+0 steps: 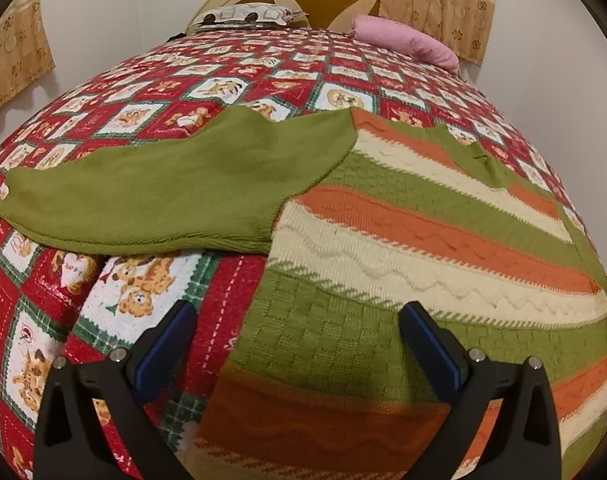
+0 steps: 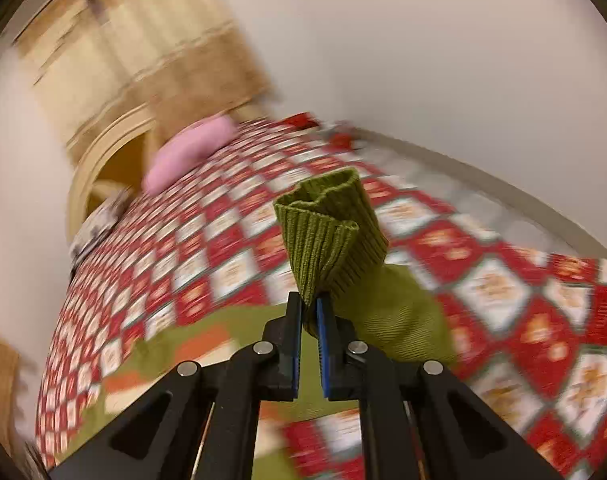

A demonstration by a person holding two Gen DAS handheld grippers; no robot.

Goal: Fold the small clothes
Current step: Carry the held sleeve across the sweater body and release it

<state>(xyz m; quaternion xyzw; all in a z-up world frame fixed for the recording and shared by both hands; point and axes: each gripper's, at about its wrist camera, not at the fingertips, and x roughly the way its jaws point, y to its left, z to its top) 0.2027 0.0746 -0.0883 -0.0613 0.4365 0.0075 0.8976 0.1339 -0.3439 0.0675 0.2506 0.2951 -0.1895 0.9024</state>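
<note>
Nearest in the left wrist view, the left gripper (image 1: 297, 344) hangs spread and empty over the hem of a striped knit sweater (image 1: 403, 264) lying on the quilted bed (image 1: 151, 84), its green left sleeve (image 1: 151, 196) already laid out flat. Only the right wrist view shows the right gripper (image 2: 309, 312) pinching the ribbed cuff (image 2: 327, 224) of the other sleeve, lifted; folding seems barely begun.

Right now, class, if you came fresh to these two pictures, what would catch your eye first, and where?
First, the striped sweater in green, orange and cream, spread flat on the red patchwork bedspread, one plain green sleeve laid out to the left. Next, the right tool pinching a ribbed green cuff lifted above the bed. The left tool hangs open over the sweater's hem.
</note>
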